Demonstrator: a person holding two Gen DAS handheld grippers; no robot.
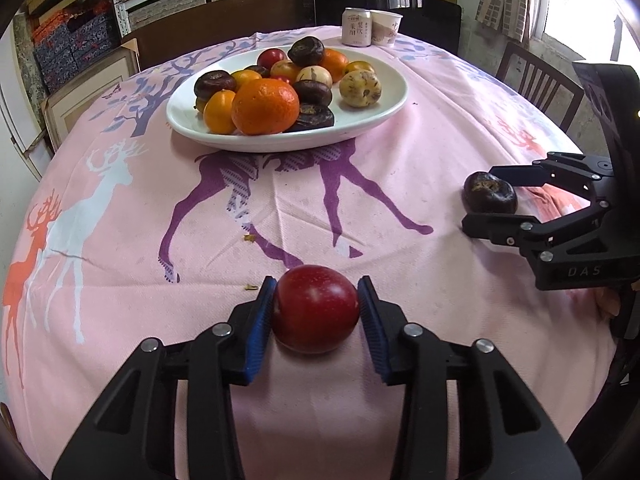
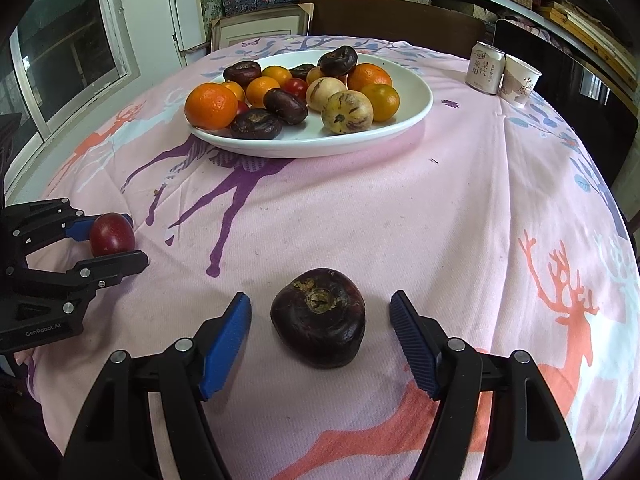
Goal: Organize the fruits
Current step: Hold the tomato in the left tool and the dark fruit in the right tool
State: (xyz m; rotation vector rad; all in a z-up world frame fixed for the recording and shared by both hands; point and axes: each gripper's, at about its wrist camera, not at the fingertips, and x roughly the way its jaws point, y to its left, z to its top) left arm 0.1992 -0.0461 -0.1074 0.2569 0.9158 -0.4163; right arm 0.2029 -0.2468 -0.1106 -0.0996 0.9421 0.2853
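Observation:
A red plum [image 1: 316, 308] rests on the pink deer-print tablecloth [image 1: 360, 208], and my left gripper [image 1: 317, 280] is shut on it, both blue pads against its sides. The right wrist view shows that same gripper [image 2: 137, 237] at far left around the plum [image 2: 111, 234]. My right gripper [image 2: 319, 295] stands open astride a dark purple fruit [image 2: 318, 318], with a gap on each side. In the left wrist view, this gripper [image 1: 478, 197] and the dark fruit [image 1: 490, 194] sit at far right. A white plate [image 1: 288, 146] [image 2: 320, 152] farther back holds several oranges, dark fruits and pale striped fruits.
A drink can [image 1: 356, 26] [image 2: 486, 66] and a paper cup [image 1: 386, 28] [image 2: 520, 80] stand behind the plate at the table's far edge. A wooden chair [image 1: 536, 84] stands beside the table. Shelves with boxes line the back wall.

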